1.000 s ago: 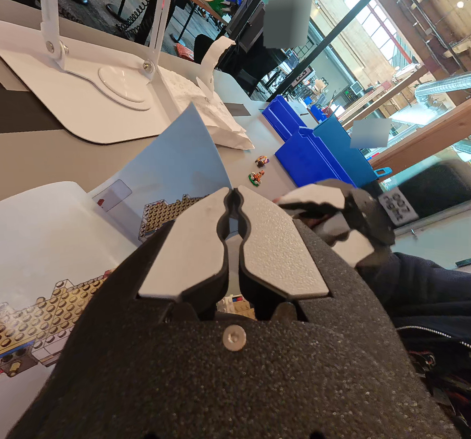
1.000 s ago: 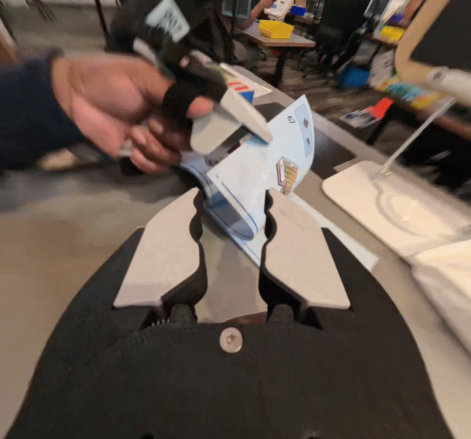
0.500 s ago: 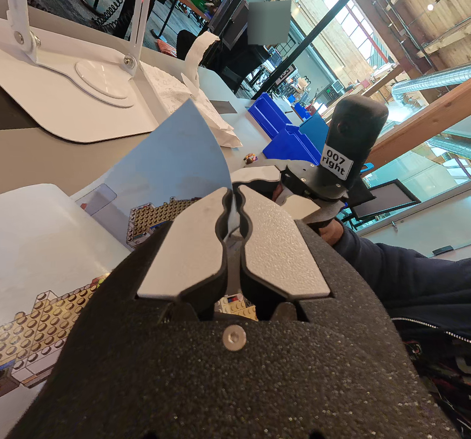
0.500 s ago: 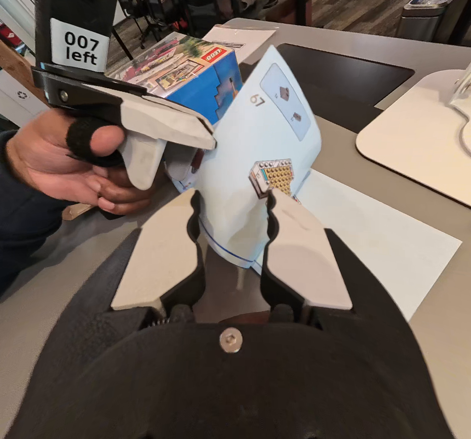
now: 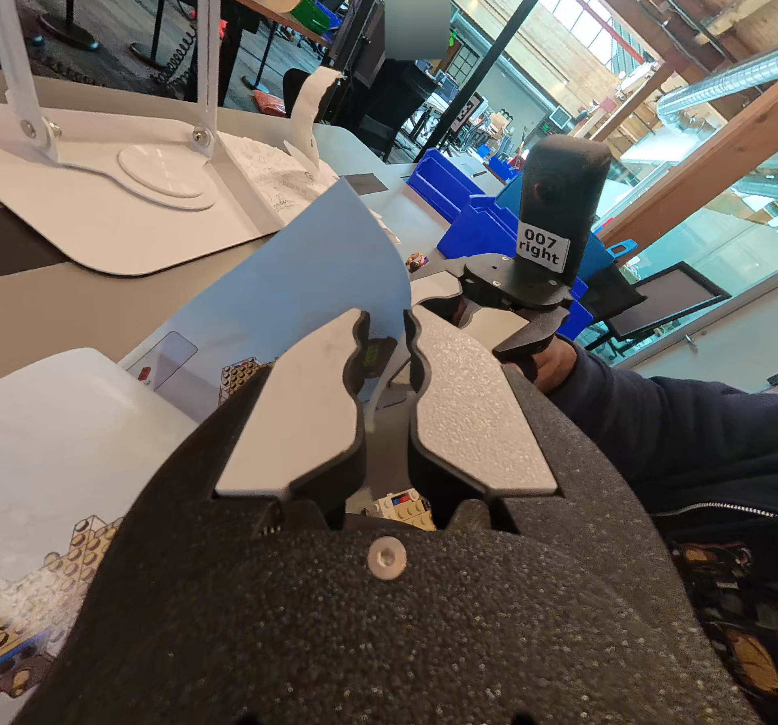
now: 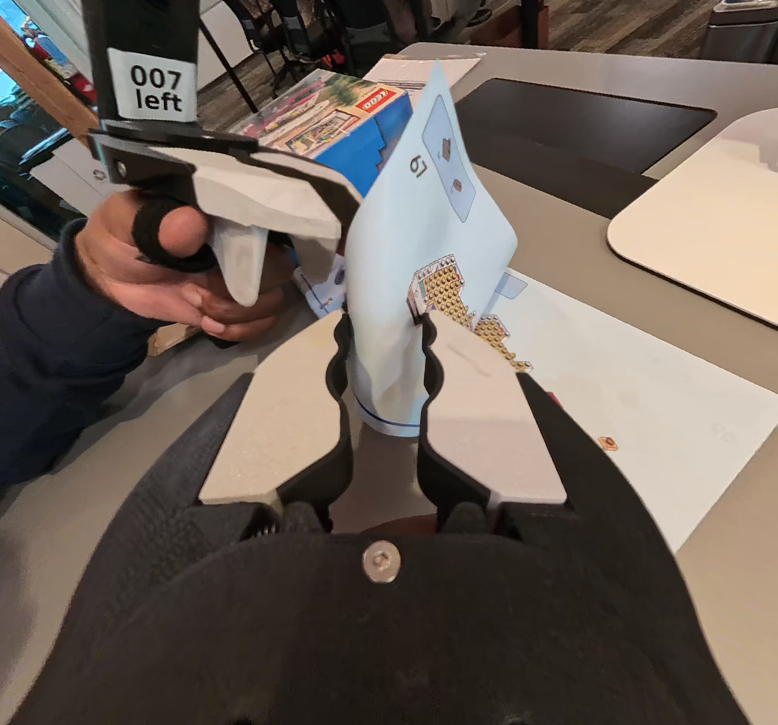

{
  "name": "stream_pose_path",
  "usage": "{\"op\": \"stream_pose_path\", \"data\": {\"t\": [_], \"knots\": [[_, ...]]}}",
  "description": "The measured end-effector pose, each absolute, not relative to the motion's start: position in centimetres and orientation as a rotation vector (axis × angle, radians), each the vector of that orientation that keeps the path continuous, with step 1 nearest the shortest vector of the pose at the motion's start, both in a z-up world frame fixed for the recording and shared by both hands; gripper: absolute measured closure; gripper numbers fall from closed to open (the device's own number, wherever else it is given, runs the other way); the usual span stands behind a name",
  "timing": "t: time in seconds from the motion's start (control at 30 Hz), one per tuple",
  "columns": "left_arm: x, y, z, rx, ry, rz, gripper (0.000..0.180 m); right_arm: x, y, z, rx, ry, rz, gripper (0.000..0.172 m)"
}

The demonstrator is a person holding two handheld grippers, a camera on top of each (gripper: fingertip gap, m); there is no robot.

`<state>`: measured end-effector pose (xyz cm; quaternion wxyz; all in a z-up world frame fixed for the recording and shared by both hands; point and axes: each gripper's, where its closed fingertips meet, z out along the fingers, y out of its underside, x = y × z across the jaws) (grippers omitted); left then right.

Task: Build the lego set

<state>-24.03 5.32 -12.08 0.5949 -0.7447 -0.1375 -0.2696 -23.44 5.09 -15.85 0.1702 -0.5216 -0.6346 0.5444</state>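
A light blue page of an open building-instruction booklet stands lifted and curled off the grey table. My left gripper is open, and the page's free edge runs loose between its pads. It also shows in the right wrist view, at the page's left side. My right gripper is open, with a pad on each side of the page's curled lower bulge. It also shows in the left wrist view, just behind the page. The rest of the booklet lies flat.
A brick-set box stands behind the left gripper. Blue bins, small figures, a white lamp base and a crumpled paper bag are on the table. A brick model sits under the left gripper. A small brown piece lies on the booklet. Left and right tips are no more than a few centimetres apart.
My left gripper was shut on the page's edge and has now opened. My right gripper moved in around the curled page and its jaws have narrowed.
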Motion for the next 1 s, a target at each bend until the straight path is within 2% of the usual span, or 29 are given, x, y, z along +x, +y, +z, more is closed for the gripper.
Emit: {"op": "stream_pose_path", "data": {"t": [0.13,0.3,0.7,0.9,1.0], "knots": [[-23.3,5.3,-12.1,-1.740,-0.252,-0.622,0.165,-23.2,4.7,-15.7,-1.465,-1.829,1.575,0.139],[-23.0,5.1,-12.1,-1.725,-0.229,-0.661,0.180,-23.1,4.8,-15.6,-1.466,-1.836,1.600,0.139],[-22.4,4.9,-11.4,-1.668,-0.168,-0.710,0.180,-22.7,4.8,-15.4,-1.475,-1.839,1.678,0.139],[-22.0,4.8,-10.8,-1.647,-0.146,-0.717,0.169,-22.5,4.5,-15.4,-1.467,-1.854,1.695,0.139],[-21.8,5.0,-11.0,-1.657,-0.143,-0.720,0.171,-22.5,4.4,-15.3,-1.463,-1.859,1.699,0.139]]}}
